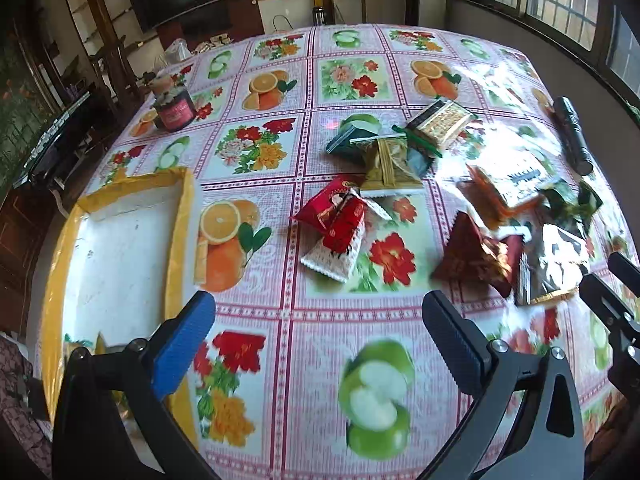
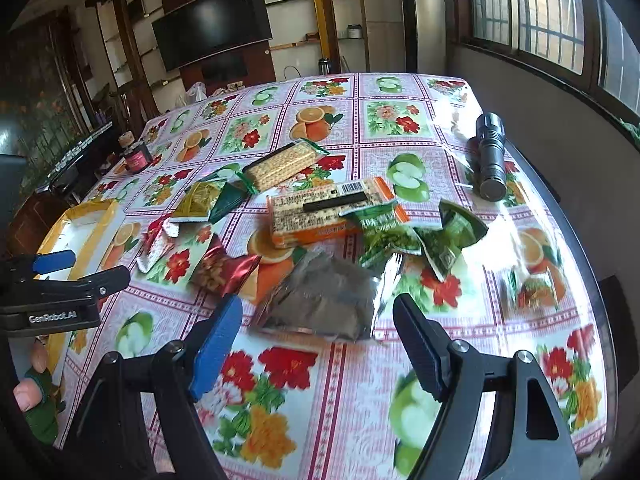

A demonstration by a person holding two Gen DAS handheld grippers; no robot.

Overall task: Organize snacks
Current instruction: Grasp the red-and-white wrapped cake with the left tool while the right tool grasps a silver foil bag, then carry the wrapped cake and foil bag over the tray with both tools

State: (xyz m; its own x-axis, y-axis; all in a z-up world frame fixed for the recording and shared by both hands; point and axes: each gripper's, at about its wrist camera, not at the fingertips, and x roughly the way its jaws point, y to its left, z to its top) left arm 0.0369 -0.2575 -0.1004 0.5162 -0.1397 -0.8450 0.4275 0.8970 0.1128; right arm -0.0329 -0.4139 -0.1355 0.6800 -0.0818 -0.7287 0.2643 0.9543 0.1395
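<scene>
**A family living-dining room**

This is a home, not a workplace. A dining table wears a glossy plastic tablecloth (image 2: 400,92) printed with oranges, green apples and red flowers. Behind it a large black flat-screen television (image 2: 212,24) hangs on a dark wooden wall unit with open shelves (image 2: 344,12) — ordinary household furnishing. A barred window (image 2: 532,12) runs along the right wall. On the table lie domestic odds and ends — a black metal flashlight (image 2: 490,156) and a small dark-red jar (image 2: 136,158).
</scene>
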